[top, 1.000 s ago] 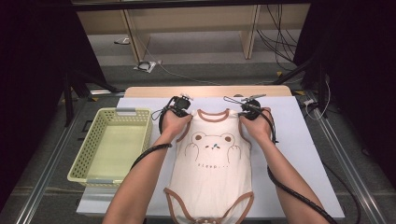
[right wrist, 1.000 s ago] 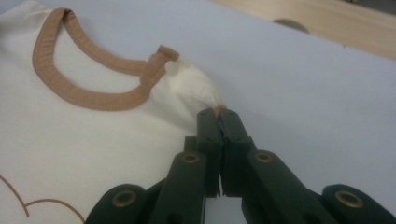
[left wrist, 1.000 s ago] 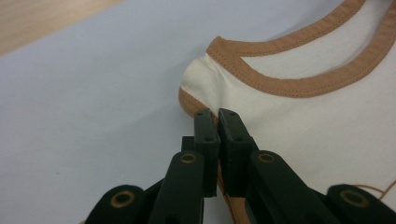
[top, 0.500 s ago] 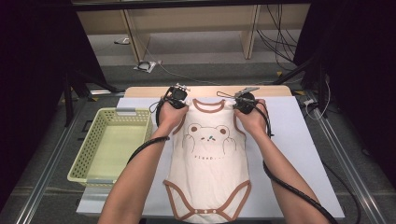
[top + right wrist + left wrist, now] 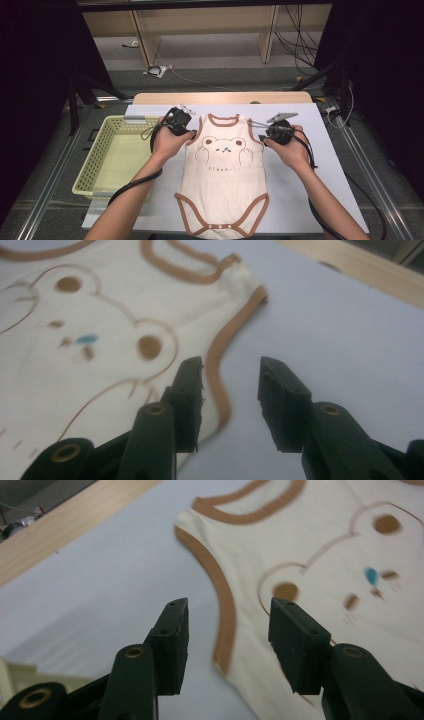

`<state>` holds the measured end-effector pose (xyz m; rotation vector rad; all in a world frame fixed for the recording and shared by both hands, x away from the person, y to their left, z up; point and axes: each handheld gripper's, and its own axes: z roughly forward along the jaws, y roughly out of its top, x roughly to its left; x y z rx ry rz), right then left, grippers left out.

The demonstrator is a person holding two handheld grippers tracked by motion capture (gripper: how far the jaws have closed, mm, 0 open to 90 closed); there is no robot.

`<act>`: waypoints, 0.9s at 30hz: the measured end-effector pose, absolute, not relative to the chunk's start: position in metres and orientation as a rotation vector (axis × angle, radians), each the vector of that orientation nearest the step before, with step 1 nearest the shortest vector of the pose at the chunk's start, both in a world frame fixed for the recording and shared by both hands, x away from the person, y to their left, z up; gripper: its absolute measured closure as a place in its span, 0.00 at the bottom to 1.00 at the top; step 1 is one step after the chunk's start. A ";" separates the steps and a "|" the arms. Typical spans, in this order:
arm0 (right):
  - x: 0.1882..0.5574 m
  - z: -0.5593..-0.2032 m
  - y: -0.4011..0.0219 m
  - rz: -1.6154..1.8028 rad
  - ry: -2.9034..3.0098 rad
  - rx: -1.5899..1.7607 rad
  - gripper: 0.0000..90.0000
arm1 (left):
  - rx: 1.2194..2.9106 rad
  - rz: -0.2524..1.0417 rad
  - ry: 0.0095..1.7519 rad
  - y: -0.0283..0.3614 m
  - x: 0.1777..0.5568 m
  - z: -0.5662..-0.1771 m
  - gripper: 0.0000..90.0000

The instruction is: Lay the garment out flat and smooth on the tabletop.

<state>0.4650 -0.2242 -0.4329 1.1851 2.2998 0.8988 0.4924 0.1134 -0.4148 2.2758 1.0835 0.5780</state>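
White tabletop [image 5: 320, 150] carries a flat bodysuit [image 5: 225, 175], flanked by left hand-held gripper [image 5: 192, 134] and right hand-held gripper [image 5: 257, 131], jaws just opening, gripping nothing.

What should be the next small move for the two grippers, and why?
Probably draw both grippers back and down toward the lower side edges of the bodysuit, to start a fold. It lies flat on the white sheet; the left gripper and right gripper have just been opening, with only the armhole trims between their jaws.

Soft matt cream cloth bodysuit [image 5: 224, 175], brown ribbed trim; matt white tabletop [image 5: 310, 165], wood edge; perforated plastic basket [image 5: 95, 160].
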 end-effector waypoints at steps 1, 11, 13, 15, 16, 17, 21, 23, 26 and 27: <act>0.465 -0.433 -0.224 0.899 2.300 1.185 0.69 | 2.287 0.564 1.070 0.115 0.482 -0.414 0.56; 0.358 -0.449 -0.232 0.946 2.472 1.108 0.69 | 2.344 0.442 0.863 0.121 0.375 -0.423 0.62; 0.343 -0.453 -0.231 0.936 2.506 1.098 0.69 | 2.351 0.450 0.849 0.124 0.356 -0.429 0.66; 0.331 -0.459 -0.231 0.920 2.525 1.094 0.69 | 2.392 0.433 0.831 0.127 0.343 -0.435 0.70; 0.326 -0.462 -0.231 0.911 2.534 1.096 0.69 | 2.398 0.425 0.827 0.130 0.338 -0.436 0.70; 0.322 -0.465 -0.232 0.902 2.546 1.088 0.69 | 2.389 0.423 0.837 0.134 0.334 -0.437 0.70; 0.314 -0.472 -0.236 0.909 2.547 1.106 0.70 | 2.386 0.381 0.885 0.149 0.322 -0.450 0.70; 0.314 -0.473 -0.236 0.916 2.544 1.119 0.72 | 2.400 0.352 0.896 0.153 0.320 -0.458 0.69; 0.314 -0.475 -0.235 0.901 2.552 1.124 0.75 | 2.413 0.333 0.913 0.156 0.320 -0.466 0.67; 0.314 -0.477 -0.235 0.890 2.558 1.122 0.76 | 2.419 0.333 0.914 0.156 0.321 -0.467 0.67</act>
